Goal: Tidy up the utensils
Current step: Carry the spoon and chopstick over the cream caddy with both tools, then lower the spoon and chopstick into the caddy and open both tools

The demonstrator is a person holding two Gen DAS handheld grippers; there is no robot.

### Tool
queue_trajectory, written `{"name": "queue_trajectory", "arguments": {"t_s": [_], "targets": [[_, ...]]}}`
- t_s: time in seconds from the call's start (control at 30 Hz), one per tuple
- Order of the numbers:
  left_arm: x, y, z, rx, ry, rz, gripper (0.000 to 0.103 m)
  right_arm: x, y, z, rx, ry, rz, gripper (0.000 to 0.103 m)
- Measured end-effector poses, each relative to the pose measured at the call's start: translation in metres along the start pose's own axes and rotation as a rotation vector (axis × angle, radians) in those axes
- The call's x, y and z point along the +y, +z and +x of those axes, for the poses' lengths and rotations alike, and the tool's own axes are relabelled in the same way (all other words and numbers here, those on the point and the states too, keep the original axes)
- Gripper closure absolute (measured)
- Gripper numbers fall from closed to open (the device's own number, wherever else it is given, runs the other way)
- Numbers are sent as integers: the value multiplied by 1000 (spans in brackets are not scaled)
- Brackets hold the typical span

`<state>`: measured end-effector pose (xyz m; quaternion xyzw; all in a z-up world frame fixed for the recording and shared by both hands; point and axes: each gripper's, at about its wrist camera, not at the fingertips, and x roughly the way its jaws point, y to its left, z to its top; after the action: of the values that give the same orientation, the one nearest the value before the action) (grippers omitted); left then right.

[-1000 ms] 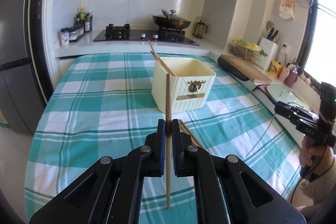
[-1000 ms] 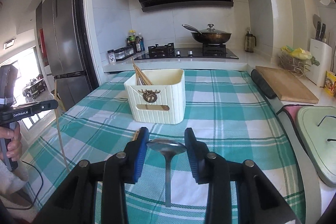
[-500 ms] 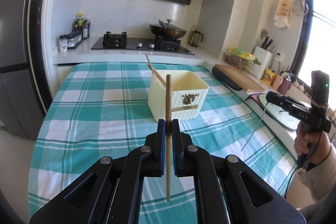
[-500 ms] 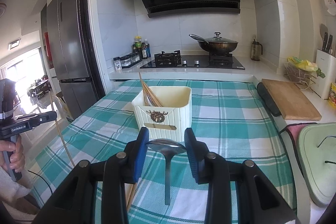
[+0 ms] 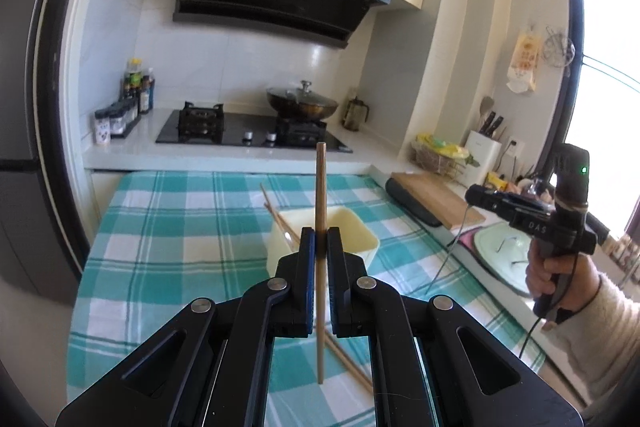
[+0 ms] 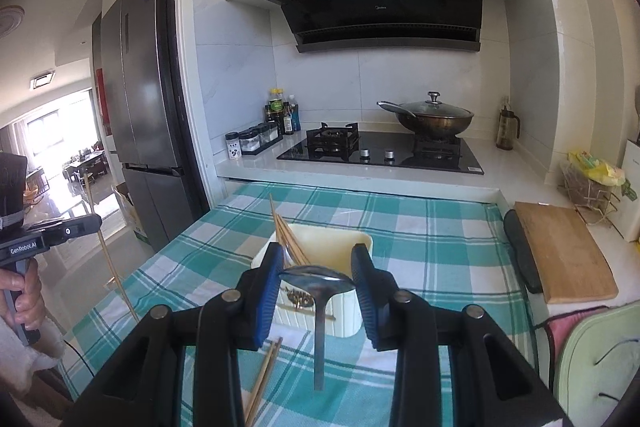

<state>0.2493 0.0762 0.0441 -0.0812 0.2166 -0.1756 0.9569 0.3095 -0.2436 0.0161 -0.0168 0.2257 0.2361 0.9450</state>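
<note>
Two tongs are holding utensils above the counter (image 5: 168, 227), which is wearing a teal checked cloth: the left tongs (image 5: 320, 247) are clenching one wooden chopstick (image 5: 320, 187) upright, and the right tongs (image 6: 316, 267) are gripping a metal spoon (image 6: 318, 277) by its bowl, handle hanging down. Beyond both tools, a cream bin (image 6: 340, 255) is standing on the cloth with several chopsticks (image 6: 286, 235) leaning inside, while two loose chopsticks (image 6: 262, 375) are lying just in front of it.
</note>
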Motion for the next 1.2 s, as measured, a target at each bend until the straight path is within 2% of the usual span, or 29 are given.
{"name": "queue_trajectory", "arguments": {"t_s": [0.23,0.33,0.43,0.57,0.7,0.8,0.93,0.97,1.0,1.03,1.07,1.1,1.2], "targets": [[-5,67,37,-134,21,-16,99,-7,54,37,-25,17,-18,67],[-10,80,65,-190,60,-3,99,-5,71,57,-54,6,-35,67],[-10,83,103,-190,96,-3,99,-6,76,82,-69,-12,-43,67],[1,65,165,-56,108,-46,99,-12,62,123,-19,-15,-32,67],[16,32,216,127,93,-92,99,-22,32,170,136,-14,-12,67],[22,6,237,214,102,-97,99,-31,10,196,226,-14,28,67],[25,-15,244,284,121,-114,98,-41,-9,216,277,-17,89,67],[27,-17,241,295,119,-125,92,-43,-12,217,281,-19,99,67],[28,-20,236,307,105,-136,79,-43,-15,217,277,-28,108,66],[29,-24,227,315,93,-140,70,-45,-16,213,271,-35,118,62],[31,-30,213,318,90,-136,54,-46,-18,205,265,-28,129,61],[33,-38,199,321,95,-127,43,-46,-20,195,253,-10,139,60],[40,-83,150,365,117,-87,30,-43,-42,149,233,15,114,60]]}}
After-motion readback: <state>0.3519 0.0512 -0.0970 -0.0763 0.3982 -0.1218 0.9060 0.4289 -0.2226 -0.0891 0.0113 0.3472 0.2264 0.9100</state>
